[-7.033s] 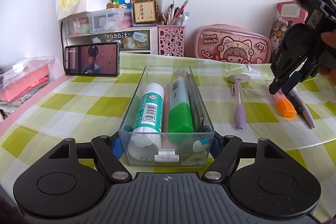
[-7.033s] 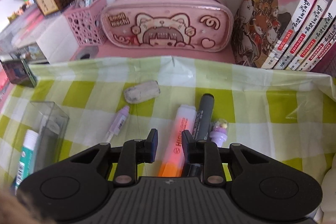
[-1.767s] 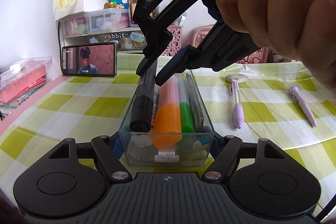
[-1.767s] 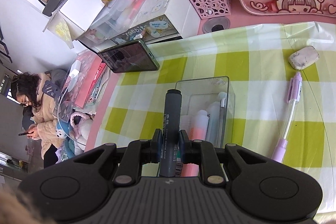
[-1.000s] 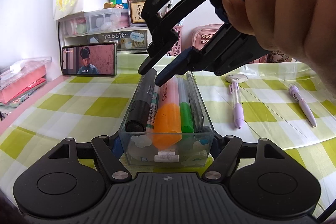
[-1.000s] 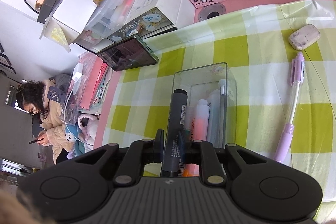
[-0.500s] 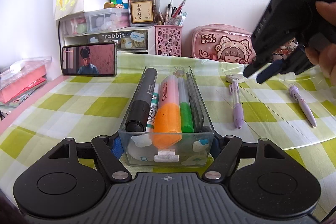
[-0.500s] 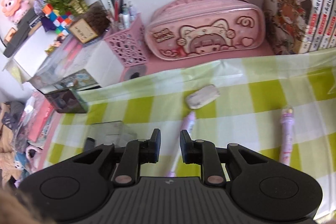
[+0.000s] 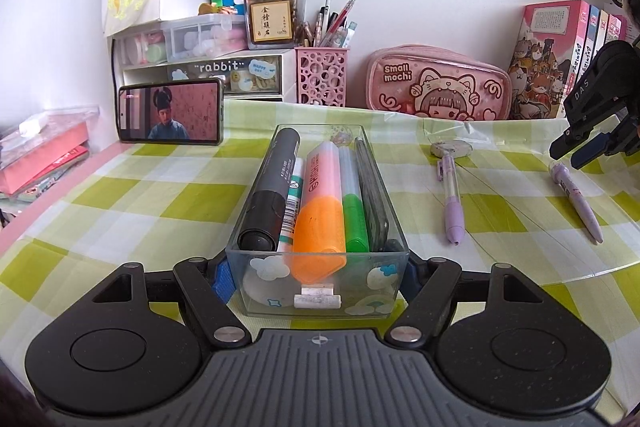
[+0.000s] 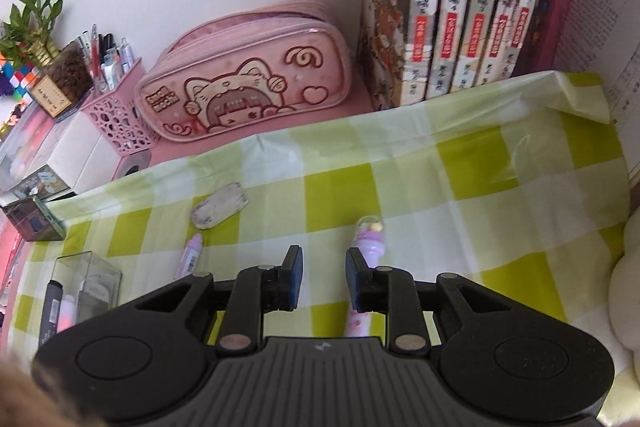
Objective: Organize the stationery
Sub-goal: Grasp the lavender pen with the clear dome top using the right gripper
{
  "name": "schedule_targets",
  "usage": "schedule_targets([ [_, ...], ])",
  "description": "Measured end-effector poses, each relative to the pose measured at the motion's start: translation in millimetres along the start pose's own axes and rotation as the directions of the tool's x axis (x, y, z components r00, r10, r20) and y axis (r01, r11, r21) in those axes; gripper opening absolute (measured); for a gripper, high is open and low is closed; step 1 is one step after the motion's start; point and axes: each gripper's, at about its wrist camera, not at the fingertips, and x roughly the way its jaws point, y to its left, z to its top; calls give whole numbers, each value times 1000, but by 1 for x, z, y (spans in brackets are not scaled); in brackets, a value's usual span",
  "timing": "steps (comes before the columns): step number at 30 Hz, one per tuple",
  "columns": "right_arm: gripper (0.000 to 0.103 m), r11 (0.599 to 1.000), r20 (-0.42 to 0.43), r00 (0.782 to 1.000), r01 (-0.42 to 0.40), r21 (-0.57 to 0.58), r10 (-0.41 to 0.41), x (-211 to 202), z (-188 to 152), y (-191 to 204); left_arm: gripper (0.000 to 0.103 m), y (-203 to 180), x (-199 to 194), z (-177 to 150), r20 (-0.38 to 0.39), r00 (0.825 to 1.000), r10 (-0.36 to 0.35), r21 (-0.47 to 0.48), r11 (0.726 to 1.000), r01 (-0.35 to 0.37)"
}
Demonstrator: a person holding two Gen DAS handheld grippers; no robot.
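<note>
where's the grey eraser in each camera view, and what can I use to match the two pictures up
Left wrist: the grey eraser lies right of centre on the checked cloth, at the top end of a purple pen.
Right wrist: the eraser lies left of centre.
Shared landmark: the pink pencil case stands behind it in both.

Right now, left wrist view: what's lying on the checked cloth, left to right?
Phone → clear box → eraser with a purple pen just in front → second purple pen, under the right gripper.
</note>
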Motion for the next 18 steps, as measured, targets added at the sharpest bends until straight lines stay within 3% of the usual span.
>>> schedule_targets([
  [2, 43, 999, -3, 999, 44, -27, -45, 4, 0, 0, 73, 0, 0, 0, 0, 1000, 0, 0, 1000, 0],
  [7, 43, 996, -63, 995, 68, -52, -71, 23, -7, -2, 73, 0, 0, 0, 0, 1000, 0, -1, 1000, 0],
  [9, 35, 993, -29, 995, 92, -69, -94, 21, -10, 2, 73, 0, 0, 0, 0, 1000, 0, -1, 1000, 0],
  [15, 33, 998, -26, 998, 55, -39, -56, 19, -6, 6, 73, 0, 0, 0, 0, 1000, 0, -1, 1000, 0],
  [18, 33, 1000, -42, 999, 0, 4, 0, 17, -6, 8, 73, 0, 0, 0, 0, 1000, 0, -1, 1000, 0],
])
